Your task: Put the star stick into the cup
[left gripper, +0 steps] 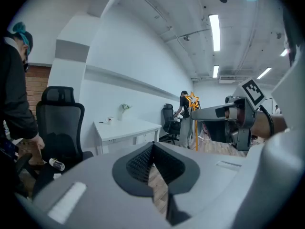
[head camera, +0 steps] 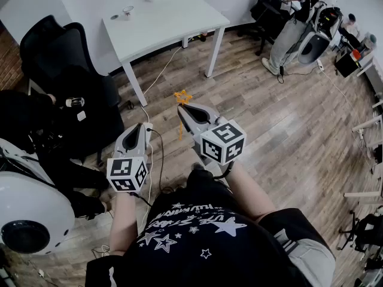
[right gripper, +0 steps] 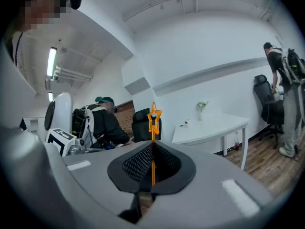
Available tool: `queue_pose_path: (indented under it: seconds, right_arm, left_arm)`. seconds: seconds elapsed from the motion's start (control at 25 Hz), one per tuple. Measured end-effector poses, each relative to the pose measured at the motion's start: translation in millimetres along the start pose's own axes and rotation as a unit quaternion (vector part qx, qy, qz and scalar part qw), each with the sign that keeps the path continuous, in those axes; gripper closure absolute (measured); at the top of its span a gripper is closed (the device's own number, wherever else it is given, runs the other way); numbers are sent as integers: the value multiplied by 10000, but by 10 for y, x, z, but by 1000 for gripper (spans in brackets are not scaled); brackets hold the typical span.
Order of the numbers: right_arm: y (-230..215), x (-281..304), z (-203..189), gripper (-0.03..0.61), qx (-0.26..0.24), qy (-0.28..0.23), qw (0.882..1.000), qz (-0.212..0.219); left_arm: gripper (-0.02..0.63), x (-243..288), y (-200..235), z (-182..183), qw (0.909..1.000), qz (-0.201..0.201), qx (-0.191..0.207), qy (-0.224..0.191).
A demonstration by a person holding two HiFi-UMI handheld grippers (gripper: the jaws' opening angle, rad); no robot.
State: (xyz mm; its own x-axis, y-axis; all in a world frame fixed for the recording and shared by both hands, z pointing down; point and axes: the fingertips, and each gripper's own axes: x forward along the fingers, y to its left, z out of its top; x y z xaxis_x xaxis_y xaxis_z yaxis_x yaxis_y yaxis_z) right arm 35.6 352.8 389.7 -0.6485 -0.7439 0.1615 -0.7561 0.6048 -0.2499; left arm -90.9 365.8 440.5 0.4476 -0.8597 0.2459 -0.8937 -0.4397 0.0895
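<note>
Star stick [right gripper: 153, 119] upright, clamped in right tongs [right gripper: 153, 146]; left tongs [left gripper: 153, 146] closed, empty; shirt print [head camera: 190, 221] illegible.

Stick [right gripper: 153, 120] shaft partly hidden between right hand-held gripper [right gripper: 152, 147] pads, items [head camera: 121, 12] on worktop [head camera: 173, 26] too small to tell, person [head camera: 293, 28] cut by top edge.

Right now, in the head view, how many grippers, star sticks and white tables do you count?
Grippers: 2 (left gripper, right gripper)
Star stick: 1
White table: 1
Total: 4
</note>
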Motion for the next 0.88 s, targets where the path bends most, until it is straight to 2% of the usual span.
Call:
queue_pose_path:
  seconds: [0.88]
  right_arm:
    - [42,225,-72,558,57,22,10000,38]
  left_arm:
    - [611,-34,264,-20,9998,50,-159,-54]
